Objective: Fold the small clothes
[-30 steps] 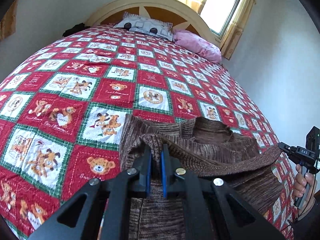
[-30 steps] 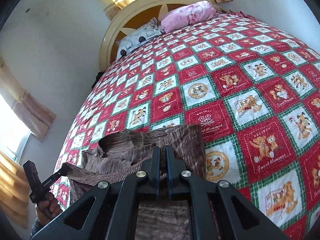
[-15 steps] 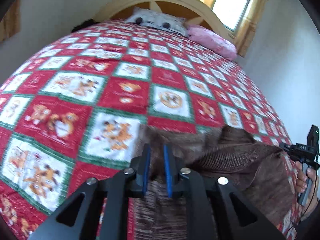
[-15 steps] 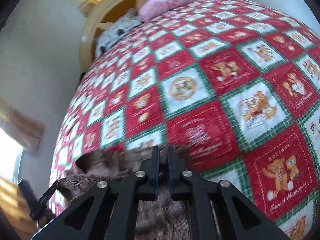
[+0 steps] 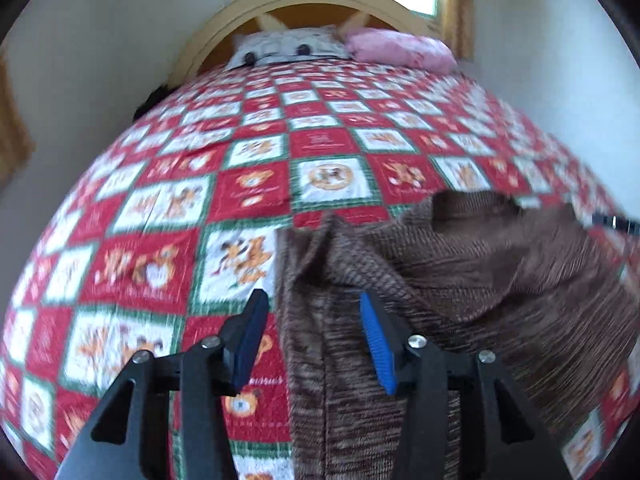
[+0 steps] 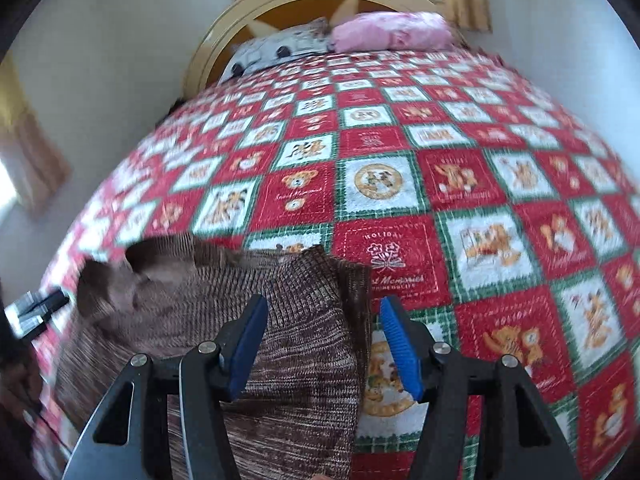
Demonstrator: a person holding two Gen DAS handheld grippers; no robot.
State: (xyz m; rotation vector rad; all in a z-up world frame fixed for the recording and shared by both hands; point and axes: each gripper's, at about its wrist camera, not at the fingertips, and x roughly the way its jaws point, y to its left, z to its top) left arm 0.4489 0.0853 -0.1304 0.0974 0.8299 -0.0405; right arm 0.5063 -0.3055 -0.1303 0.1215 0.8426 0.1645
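The left gripper (image 5: pixel 312 312) is standing with jaws apart, having just been opening, its blue pads clear of the brown ribbed knit sweater (image 5: pixel 460 276) between them. The right gripper (image 6: pixel 324 320) is likewise spread, just opened, over the sweater's (image 6: pixel 288 340) other edge. The garment is lying folded over on the red, white and green teddy-bear patchwork bedspread (image 5: pixel 256 192).

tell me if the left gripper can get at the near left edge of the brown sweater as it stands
Probably yes. The left gripper has just opened, and the brown sweater edge lies on the quilt between its pads, with nothing covering it.
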